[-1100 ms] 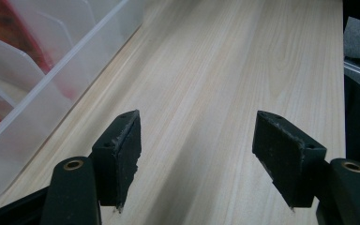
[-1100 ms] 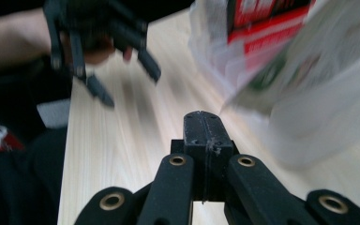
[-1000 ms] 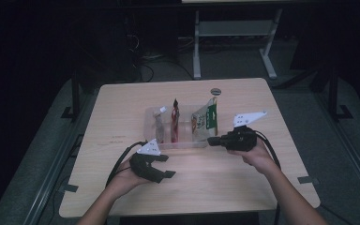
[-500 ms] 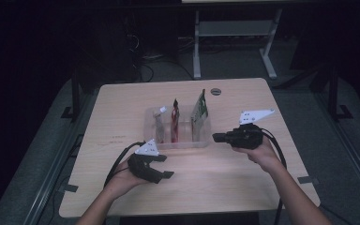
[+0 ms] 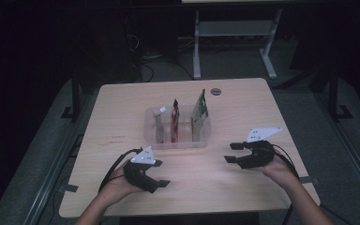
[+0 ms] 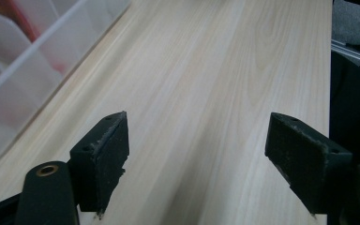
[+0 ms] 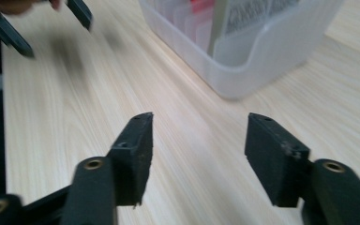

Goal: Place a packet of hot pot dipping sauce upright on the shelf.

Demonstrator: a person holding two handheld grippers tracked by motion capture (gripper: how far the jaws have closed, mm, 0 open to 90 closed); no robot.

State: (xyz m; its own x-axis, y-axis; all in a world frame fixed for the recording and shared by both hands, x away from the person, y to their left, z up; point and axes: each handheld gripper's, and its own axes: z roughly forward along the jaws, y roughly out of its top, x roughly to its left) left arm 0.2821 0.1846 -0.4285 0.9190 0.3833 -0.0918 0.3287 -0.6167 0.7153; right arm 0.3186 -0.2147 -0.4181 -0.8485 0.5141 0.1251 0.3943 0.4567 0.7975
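High view: a clear bin (image 5: 178, 139) stands at the middle of the tabletop (image 5: 122, 103), split into compartments. Three packets stand upright in it: a grey one (image 5: 159, 123) at the left, a red one (image 5: 174, 118) in the middle and a green one (image 5: 199, 112) at the right. The left hand-held gripper (image 5: 161, 184) rests low near the front edge, well apart from the bin, released and empty. The right hand-held gripper (image 5: 230, 153) hovers to the right of the bin and nearer the front, jaws pointing left; they have just been opening and nothing lies between them.

Left gripper view: the left hand-held gripper (image 6: 194, 154) has its jaws spread wide over bare wood, with the bin's wall (image 6: 37, 61) at upper left.

Right gripper view: the right hand-held gripper (image 7: 197, 154) is released, with only wood between its jaws. The bin's corner (image 7: 243, 70) lies ahead, with the green packet (image 7: 258, 14) inside it. The left hand-held gripper (image 7: 37, 23) is blurred at upper left.
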